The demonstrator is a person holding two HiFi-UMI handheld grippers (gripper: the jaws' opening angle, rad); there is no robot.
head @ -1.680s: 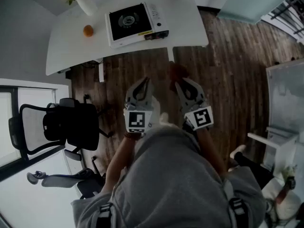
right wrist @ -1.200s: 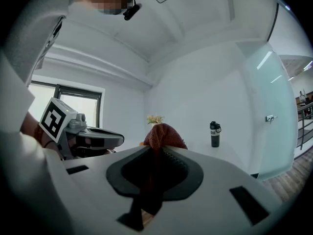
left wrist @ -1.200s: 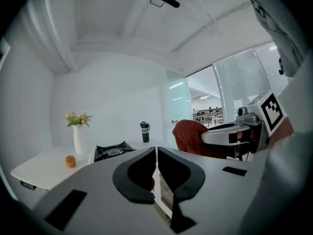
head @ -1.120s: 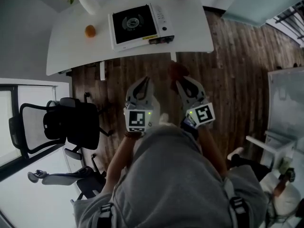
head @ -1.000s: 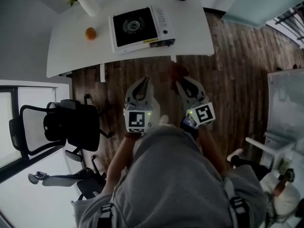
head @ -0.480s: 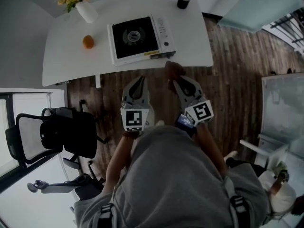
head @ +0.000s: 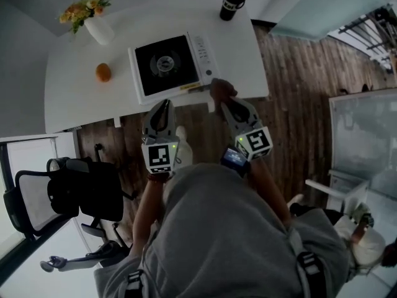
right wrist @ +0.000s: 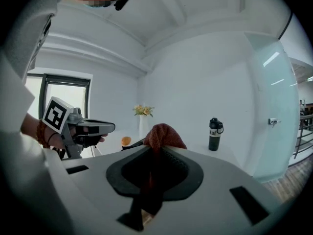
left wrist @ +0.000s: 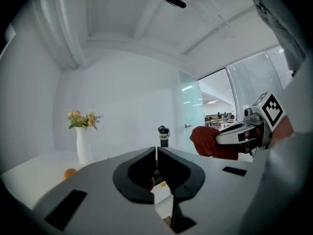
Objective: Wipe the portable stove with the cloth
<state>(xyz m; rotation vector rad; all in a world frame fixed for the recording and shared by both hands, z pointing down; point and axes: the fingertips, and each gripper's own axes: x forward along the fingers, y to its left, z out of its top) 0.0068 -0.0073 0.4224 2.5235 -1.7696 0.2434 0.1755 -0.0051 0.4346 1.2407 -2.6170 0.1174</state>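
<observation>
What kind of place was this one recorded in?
Probably an office or meeting room rather than a kitchen. There is a black office chair beside a white table and a glass door at the far side. The portable stove sits on that table, not on a counter.

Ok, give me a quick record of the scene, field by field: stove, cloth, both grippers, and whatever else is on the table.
stove: white portable stove with black top, on the white table, nothing touching it
cloth: red-brown cloth, pinched in the right gripper
left gripper: shut, holding nothing
wiping: not yet begun
also on table: orange fruit, white vase of flowers, black bottle
</observation>
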